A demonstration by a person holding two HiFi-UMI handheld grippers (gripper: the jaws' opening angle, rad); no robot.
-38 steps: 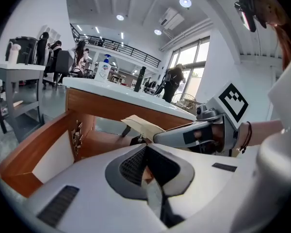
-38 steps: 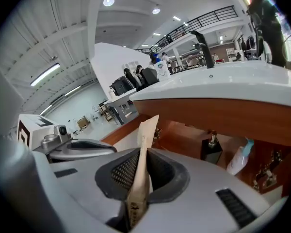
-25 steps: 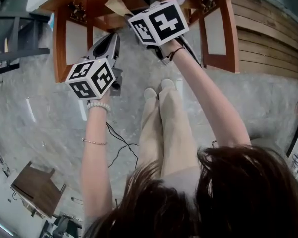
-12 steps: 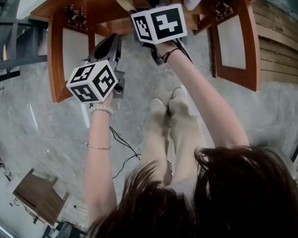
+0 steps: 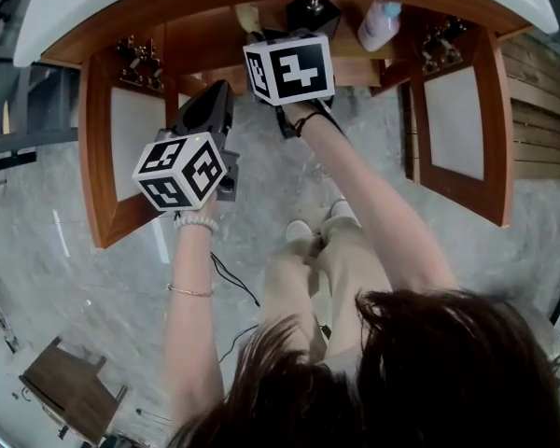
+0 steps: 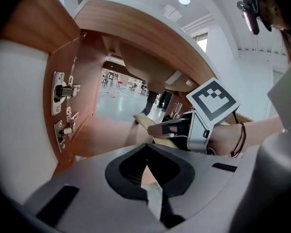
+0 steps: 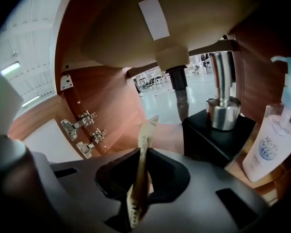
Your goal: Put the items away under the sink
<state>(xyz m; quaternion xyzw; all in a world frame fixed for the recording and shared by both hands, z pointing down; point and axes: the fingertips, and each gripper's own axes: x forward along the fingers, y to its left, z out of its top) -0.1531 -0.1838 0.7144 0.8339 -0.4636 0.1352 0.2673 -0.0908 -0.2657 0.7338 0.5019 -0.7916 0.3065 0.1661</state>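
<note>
The right gripper (image 7: pixel 141 155) is clamped on a thin tan packet (image 7: pixel 146 136). The packet stands on edge between its jaws and pokes out past their tips. Gripper and packet are at the open front of the cabinet (image 7: pixel 104 93) under the sink (image 5: pixel 93 7).

Straight ahead of this gripper the drain pipe (image 7: pixel 180 89) hangs down. Ahead and a little to its right stands a black box (image 7: pixel 218 142) with a steel piece (image 7: pixel 223 106) on top. Farther right is a pale bottle (image 7: pixel 271 149) with a light blue pump. Off to its left the hinges (image 7: pixel 85 130) sit on the cabinet's side wall.

The left gripper (image 6: pixel 146 152) has its jaws pressed together with nothing between them. It is left of the right gripper and a little behind it, just beside the open left door (image 6: pixel 19 110). It points into the cabinet, and from it the packet shows ahead and to the right, in the other gripper's jaws.
</note>
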